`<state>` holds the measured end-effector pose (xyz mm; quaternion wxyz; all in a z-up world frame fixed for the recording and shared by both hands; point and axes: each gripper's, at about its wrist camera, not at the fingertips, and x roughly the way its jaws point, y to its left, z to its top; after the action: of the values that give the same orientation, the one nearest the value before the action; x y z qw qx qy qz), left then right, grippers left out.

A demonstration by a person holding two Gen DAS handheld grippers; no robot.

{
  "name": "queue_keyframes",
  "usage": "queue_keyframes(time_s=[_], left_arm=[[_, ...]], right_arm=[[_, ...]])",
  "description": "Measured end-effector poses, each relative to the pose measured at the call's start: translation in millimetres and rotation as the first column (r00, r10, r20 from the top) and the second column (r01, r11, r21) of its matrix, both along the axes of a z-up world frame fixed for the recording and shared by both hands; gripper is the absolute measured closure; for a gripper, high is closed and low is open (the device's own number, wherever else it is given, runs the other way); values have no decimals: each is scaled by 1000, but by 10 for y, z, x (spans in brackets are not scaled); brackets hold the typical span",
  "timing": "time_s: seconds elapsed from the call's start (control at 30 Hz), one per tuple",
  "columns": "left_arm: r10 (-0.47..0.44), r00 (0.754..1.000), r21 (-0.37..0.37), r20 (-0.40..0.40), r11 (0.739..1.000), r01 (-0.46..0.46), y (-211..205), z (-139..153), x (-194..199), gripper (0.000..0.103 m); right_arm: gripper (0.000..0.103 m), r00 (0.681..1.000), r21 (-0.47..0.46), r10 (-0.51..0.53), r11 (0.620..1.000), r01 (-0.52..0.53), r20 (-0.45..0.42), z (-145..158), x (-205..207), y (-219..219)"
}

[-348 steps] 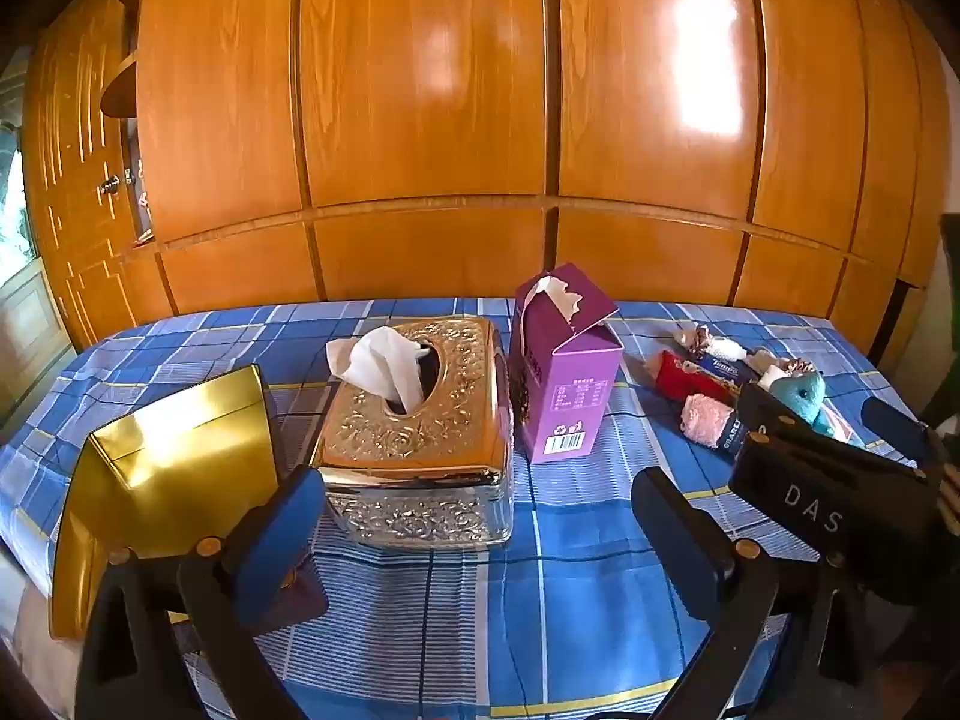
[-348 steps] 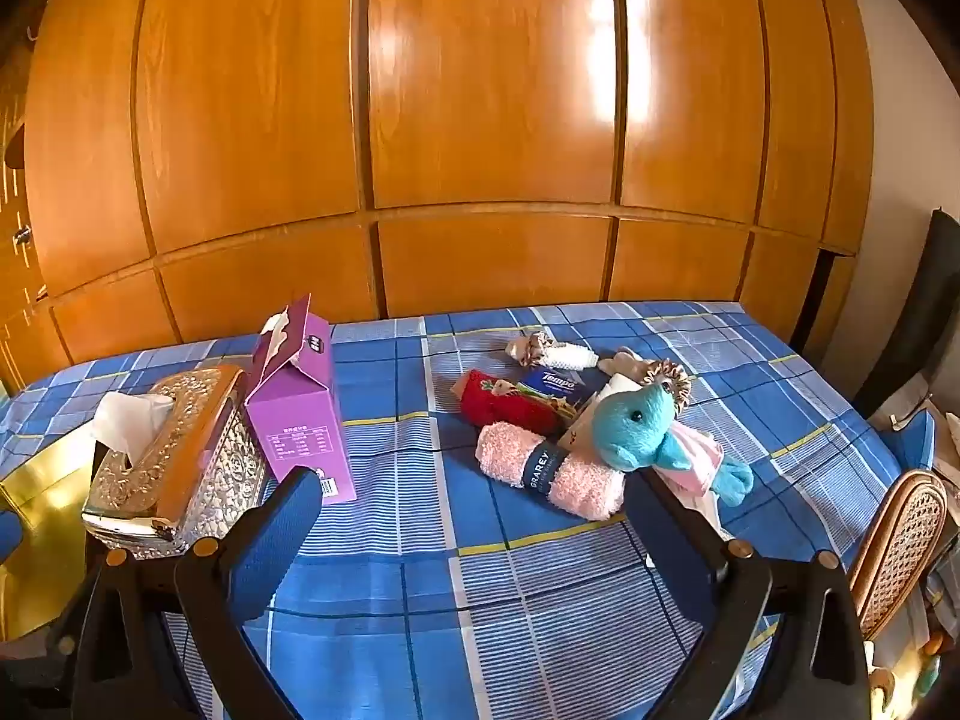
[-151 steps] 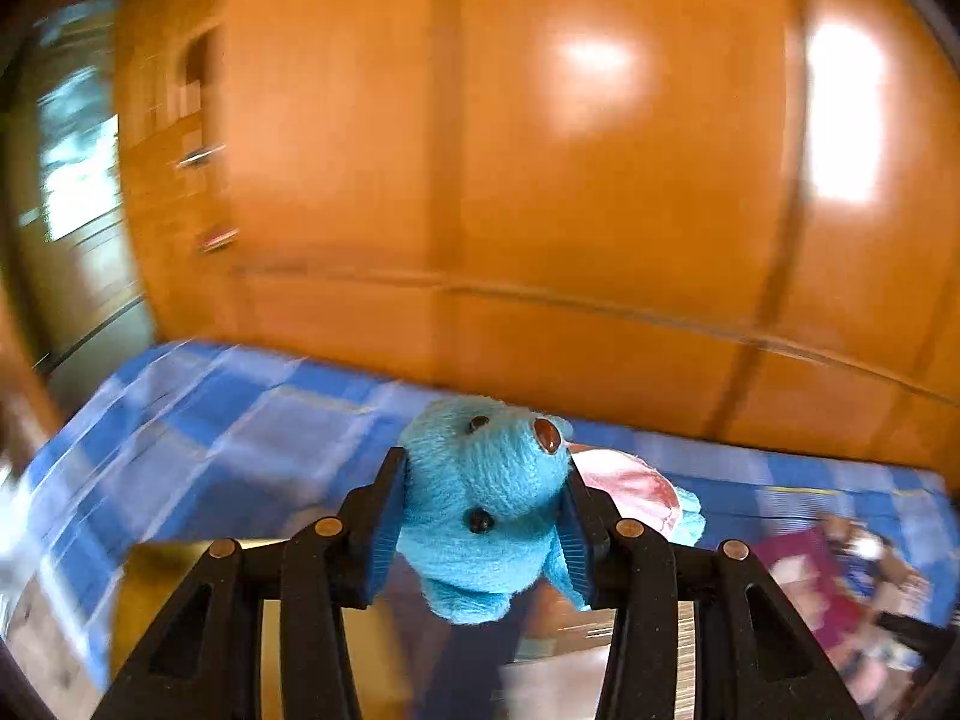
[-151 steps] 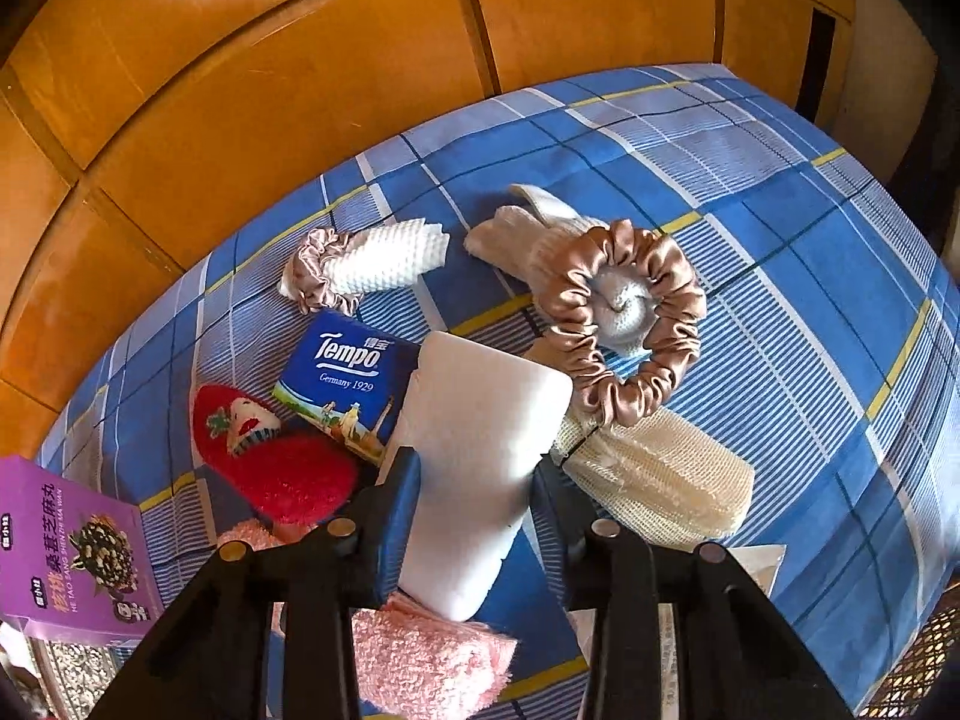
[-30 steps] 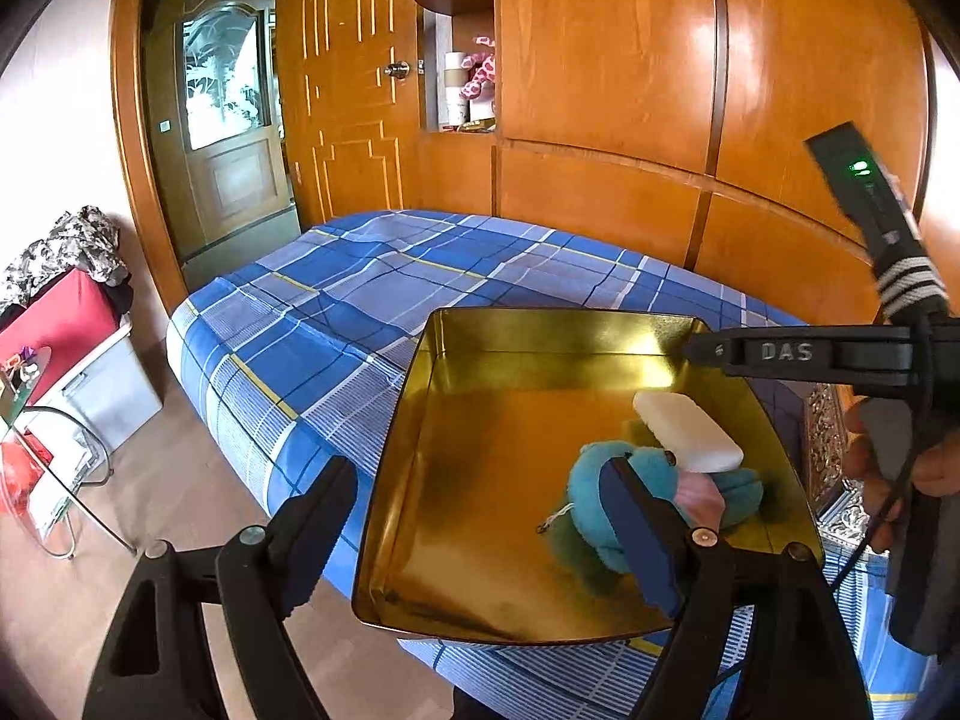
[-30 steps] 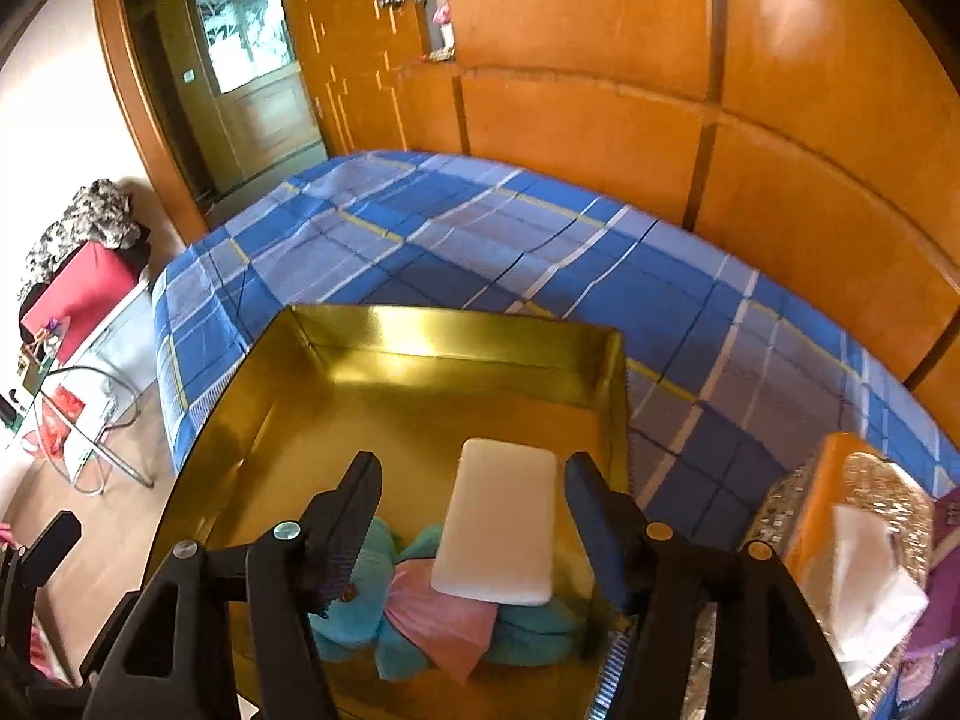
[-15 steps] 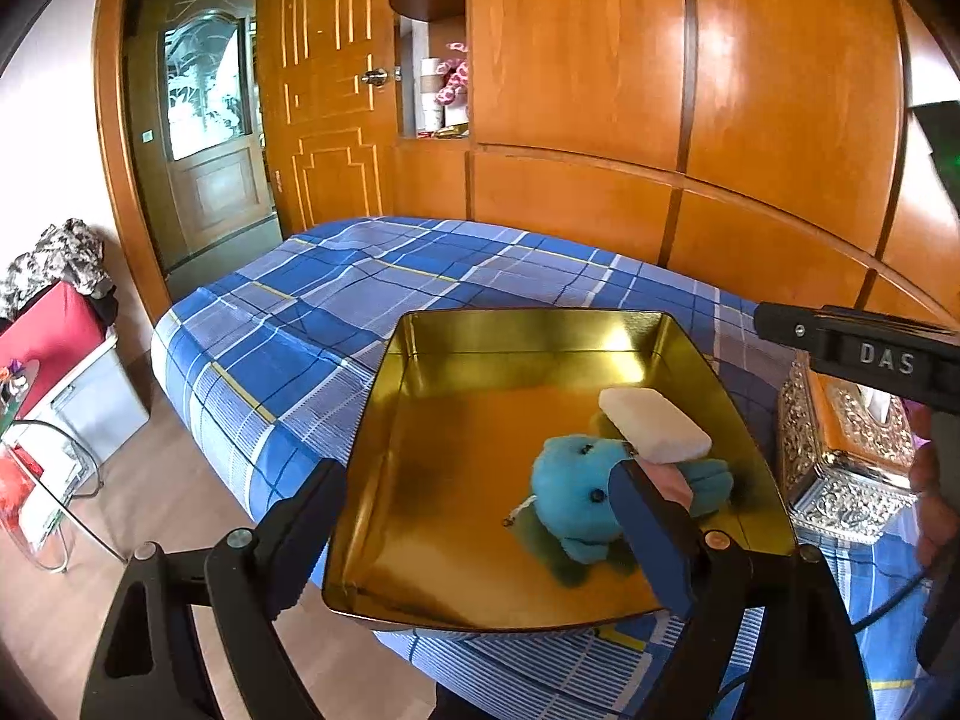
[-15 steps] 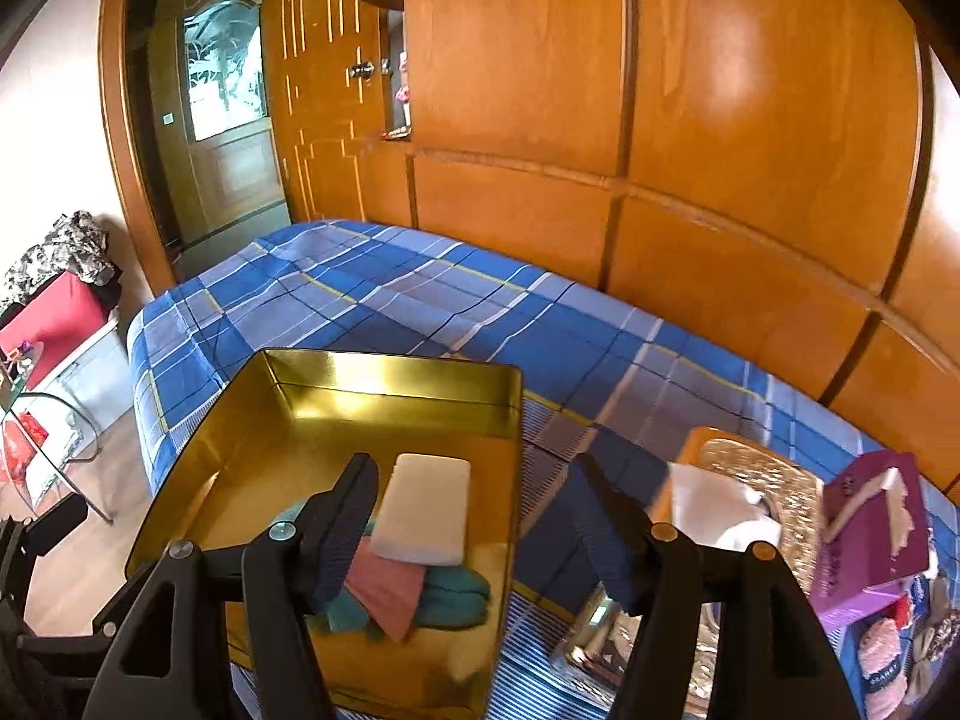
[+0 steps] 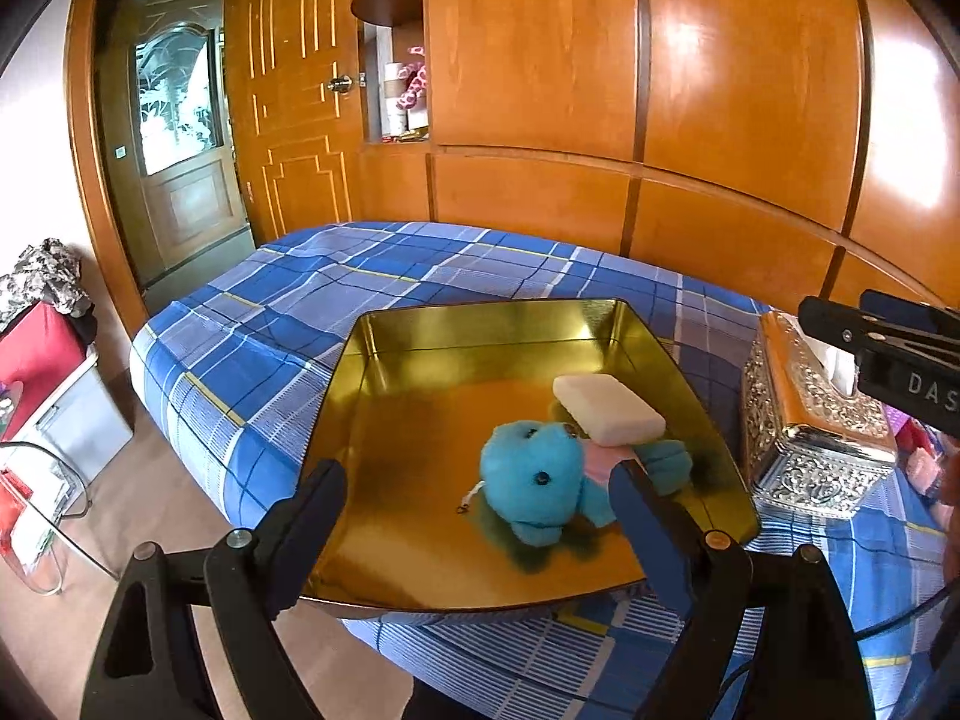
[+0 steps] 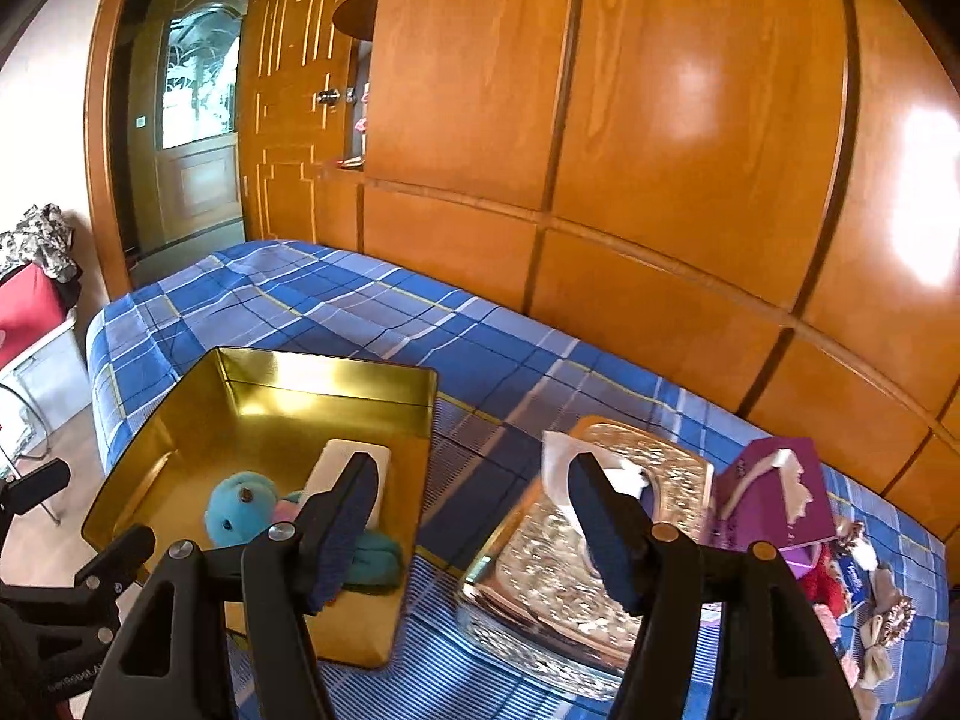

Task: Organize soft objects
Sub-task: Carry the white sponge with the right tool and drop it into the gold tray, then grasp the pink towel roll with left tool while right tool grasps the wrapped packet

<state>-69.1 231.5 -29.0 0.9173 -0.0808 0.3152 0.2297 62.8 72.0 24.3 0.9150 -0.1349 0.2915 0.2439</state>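
Observation:
A gold tin tray [image 9: 420,396] [image 10: 198,420] sits on the blue plaid bed. In it lies a blue plush toy [image 9: 534,480] [image 10: 237,510] with a white sponge block [image 9: 609,408] [image 10: 342,462] resting on its back. My left gripper [image 9: 480,516] is open and empty, just in front of the tray. My right gripper [image 10: 471,510] is open and empty, above the gap between the tray and the tissue box; it also shows in the left wrist view [image 9: 888,348]. More soft things [image 10: 864,600] lie at the far right of the bed.
An ornate metal tissue box [image 10: 594,546] [image 9: 810,414] stands right of the tray. A purple carton [image 10: 774,498] stands beyond it. Wooden wardrobe panels [image 9: 600,90] back the bed. The bed's edge and the floor [image 9: 72,630] lie at the left.
Both grippers have drawn back from the tray and swung right. The plush toy and sponge stay in the tray. The tissue box and purple carton have come further into the right wrist view.

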Motion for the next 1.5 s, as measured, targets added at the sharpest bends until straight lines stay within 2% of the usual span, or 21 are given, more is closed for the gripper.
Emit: queue_keyframes(time_s=[0.37, 0.67, 0.87, 1.0, 1.07, 1.2, 1.3, 1.5], left_arm=[[-73, 997, 23, 21, 997, 72, -270, 121, 45, 14], [-184, 982, 64, 36, 981, 182, -643, 295, 160, 14], [-299, 954, 102, 37, 950, 294, -1016, 394, 302, 14], [-393, 920, 135, 11, 912, 388, -1357, 430, 440, 14], [-428, 904, 149, -1, 894, 424, -1495, 443, 498, 14], [-512, 859, 187, -18, 842, 506, -1837, 483, 609, 14], [-562, 826, 200, -34, 806, 557, -2060, 491, 694, 13], [-638, 767, 216, -64, 741, 635, -2455, 492, 835, 13]], right_arm=[[36, 995, -15, -71, 997, 72, 68, 12, -115, -403], [36, 984, -24, -154, 987, 156, 90, -17, -74, -847], [36, 969, -44, -240, 969, 243, 62, -141, 62, -1283], [36, 944, -65, -327, 942, 329, 35, -234, 200, -1737], [36, 926, -77, -377, 922, 379, 34, -259, 267, -1982], [36, 863, -84, -504, 860, 504, 16, -283, 406, -2625], [36, 793, -69, -609, 791, 608, 5, -298, 493, -3107], [36, 607, 11, -793, 608, 794, -45, -410, 610, -3981]])
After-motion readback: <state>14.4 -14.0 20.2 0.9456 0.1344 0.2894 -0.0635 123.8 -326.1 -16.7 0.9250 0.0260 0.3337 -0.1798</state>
